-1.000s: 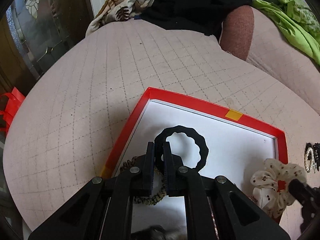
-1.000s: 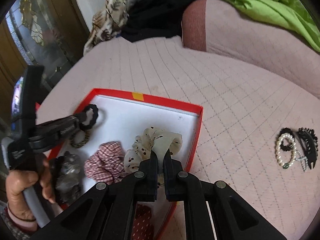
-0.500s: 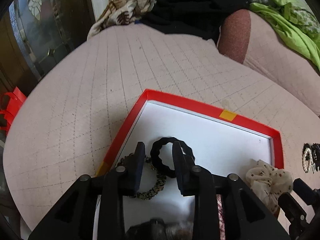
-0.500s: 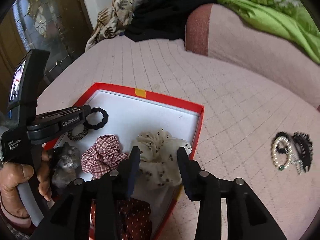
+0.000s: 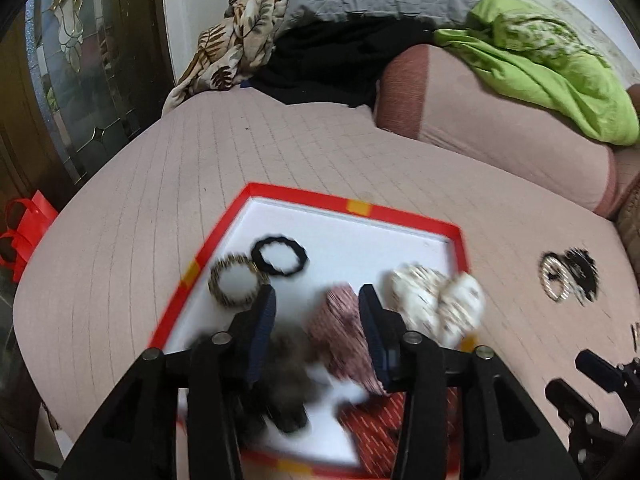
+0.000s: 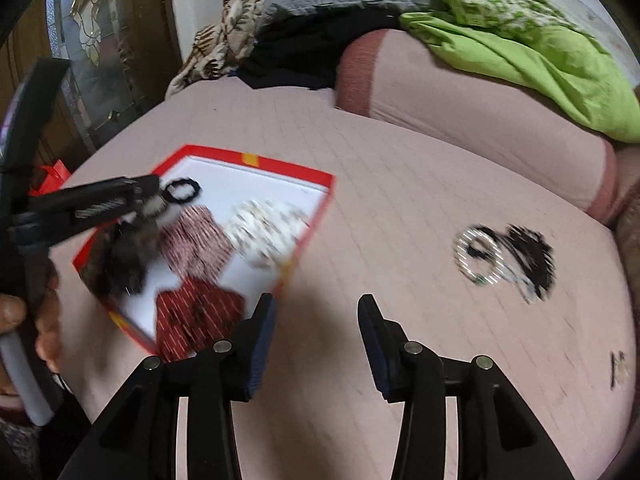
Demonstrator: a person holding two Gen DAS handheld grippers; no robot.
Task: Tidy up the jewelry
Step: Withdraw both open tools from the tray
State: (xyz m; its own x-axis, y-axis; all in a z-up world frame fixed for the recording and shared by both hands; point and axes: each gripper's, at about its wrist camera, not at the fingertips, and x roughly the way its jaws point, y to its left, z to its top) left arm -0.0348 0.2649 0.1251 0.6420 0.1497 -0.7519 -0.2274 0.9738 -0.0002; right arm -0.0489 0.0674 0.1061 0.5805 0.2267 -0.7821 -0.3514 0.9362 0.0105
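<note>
A red-rimmed box (image 5: 352,207) with a white floor lies on the pink quilted cushion. In it lie a black hair tie (image 5: 280,255), a leopard hair tie (image 5: 236,285), a white dotted scrunchie (image 5: 436,300), a checked scrunchie (image 5: 344,332), a dark furry one (image 5: 284,364) and a red patterned one (image 5: 388,416). My left gripper (image 5: 318,320) is open and empty above the box. My right gripper (image 6: 316,332) is open and empty over the cushion, right of the box (image 6: 288,172). A pearl bracelet (image 6: 478,256) and a black hair claw (image 6: 532,256) lie on the cushion to the right.
A small dark clip (image 6: 618,366) lies at the far right of the cushion. A green cloth (image 6: 520,40), grey quilt and patterned fabric are heaped at the back. A red bag (image 5: 28,228) and a glass door stand at the left.
Both grippers opened wide and pulled back. The left let go of the black hair tie, the right let go of the white dotted scrunchie; both lie in the box. The right swung rightward.
</note>
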